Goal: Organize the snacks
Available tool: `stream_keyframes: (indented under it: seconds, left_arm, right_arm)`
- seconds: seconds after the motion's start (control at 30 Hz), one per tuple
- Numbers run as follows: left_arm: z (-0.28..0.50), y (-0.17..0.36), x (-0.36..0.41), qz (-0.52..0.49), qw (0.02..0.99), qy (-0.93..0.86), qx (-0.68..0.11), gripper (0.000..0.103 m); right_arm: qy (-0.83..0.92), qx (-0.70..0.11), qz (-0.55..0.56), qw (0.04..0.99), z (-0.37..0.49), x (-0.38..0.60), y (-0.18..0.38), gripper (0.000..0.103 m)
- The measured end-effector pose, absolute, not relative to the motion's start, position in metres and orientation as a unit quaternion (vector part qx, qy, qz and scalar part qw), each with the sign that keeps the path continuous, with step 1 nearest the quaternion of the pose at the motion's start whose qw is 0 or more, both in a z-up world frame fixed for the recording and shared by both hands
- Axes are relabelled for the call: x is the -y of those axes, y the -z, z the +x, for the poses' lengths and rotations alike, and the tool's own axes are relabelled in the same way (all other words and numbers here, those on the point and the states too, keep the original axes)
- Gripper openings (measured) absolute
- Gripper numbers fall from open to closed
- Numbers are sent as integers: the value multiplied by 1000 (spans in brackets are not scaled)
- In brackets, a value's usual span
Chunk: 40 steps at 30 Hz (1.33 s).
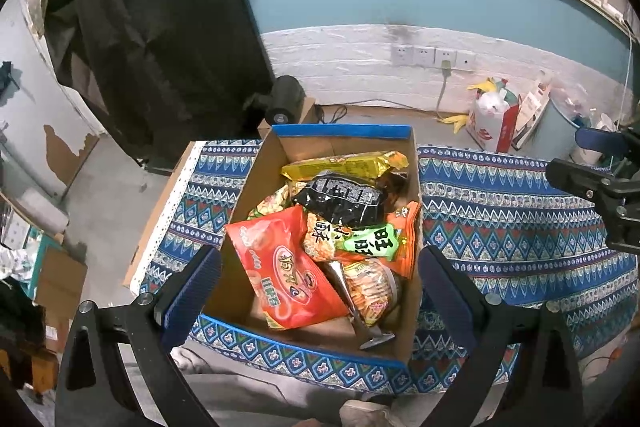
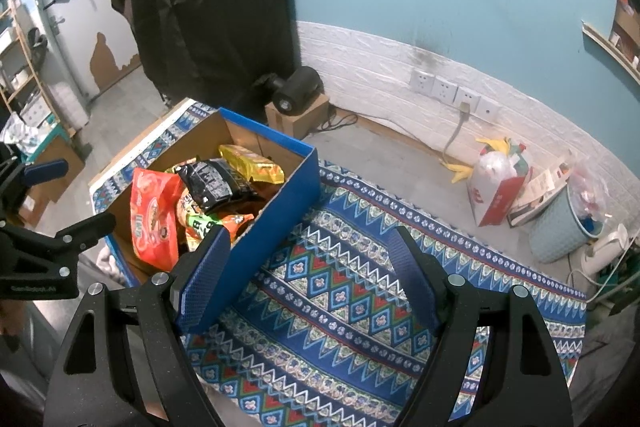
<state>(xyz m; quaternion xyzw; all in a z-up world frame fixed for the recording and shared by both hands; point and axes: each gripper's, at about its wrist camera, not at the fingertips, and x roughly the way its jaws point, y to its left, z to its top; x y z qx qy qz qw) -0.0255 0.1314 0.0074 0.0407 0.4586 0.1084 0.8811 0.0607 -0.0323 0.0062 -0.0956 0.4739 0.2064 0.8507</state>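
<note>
A blue-rimmed cardboard box stands on a patterned cloth and holds several snack packets: a red bag, a black bag, a yellow bag, a green-labelled pack and a clear cracker pack. My left gripper is open and empty, hovering over the box's near end. My right gripper is open and empty above the cloth, just right of the box. The red bag and black bag also show there.
A black covered stand and a dark lamp on a small carton stand behind the box. A red-and-white bag, a blue bin and wall sockets are at the back right. Bare floor lies to the left.
</note>
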Motion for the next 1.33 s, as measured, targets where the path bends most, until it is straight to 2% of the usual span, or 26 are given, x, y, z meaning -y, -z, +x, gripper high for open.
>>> stream_keyframes:
  seconds: [1.33]
  left_arm:
    - [-27,-11,-125,37,880,-104,-462,100]
  right_arm:
    - [-213,-475,-99,848,56,36,-13,80]
